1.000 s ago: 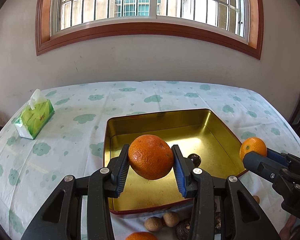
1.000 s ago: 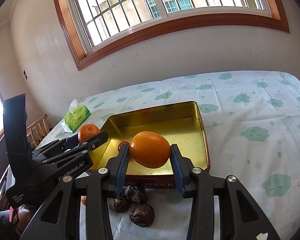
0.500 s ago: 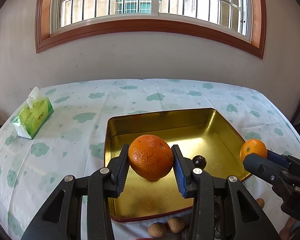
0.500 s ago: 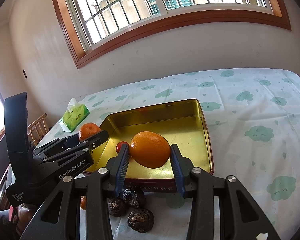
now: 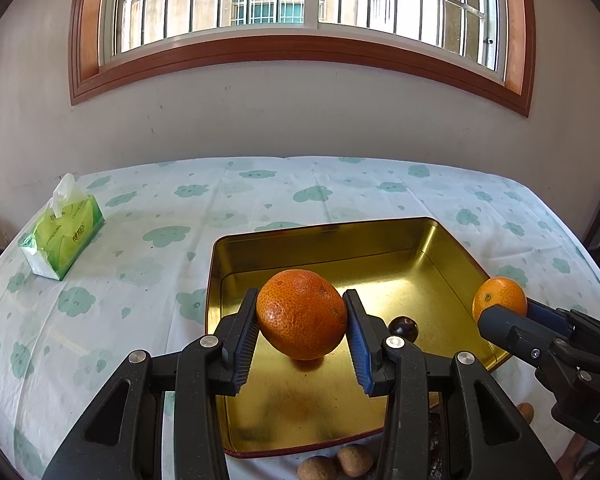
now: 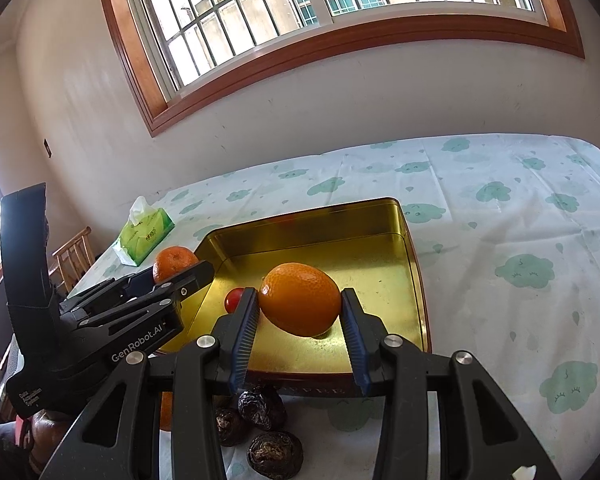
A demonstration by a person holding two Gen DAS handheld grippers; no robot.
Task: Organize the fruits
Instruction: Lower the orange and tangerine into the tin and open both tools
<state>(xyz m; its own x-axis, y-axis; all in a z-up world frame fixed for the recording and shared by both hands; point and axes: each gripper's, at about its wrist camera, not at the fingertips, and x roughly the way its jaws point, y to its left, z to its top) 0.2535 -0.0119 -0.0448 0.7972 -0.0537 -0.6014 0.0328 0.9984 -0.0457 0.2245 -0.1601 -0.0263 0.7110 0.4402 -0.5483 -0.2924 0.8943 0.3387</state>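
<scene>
Both my hands are edging forward over the gold tin (image 5: 452, 240), left fingers (image 5: 302, 326) clamping one orange (image 5: 300, 314) and right fingers (image 6: 298, 308) clamping another orange (image 6: 300, 304), hovering above it, probably for release beside the small fruit (image 5: 404, 326).

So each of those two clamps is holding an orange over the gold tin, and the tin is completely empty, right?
Not quite: the gold tin is not empty. The left wrist view shows a small dark round fruit lying in it. The rest holds: the left gripper clamps one orange and the right gripper clamps another orange, both over the tin.
</scene>
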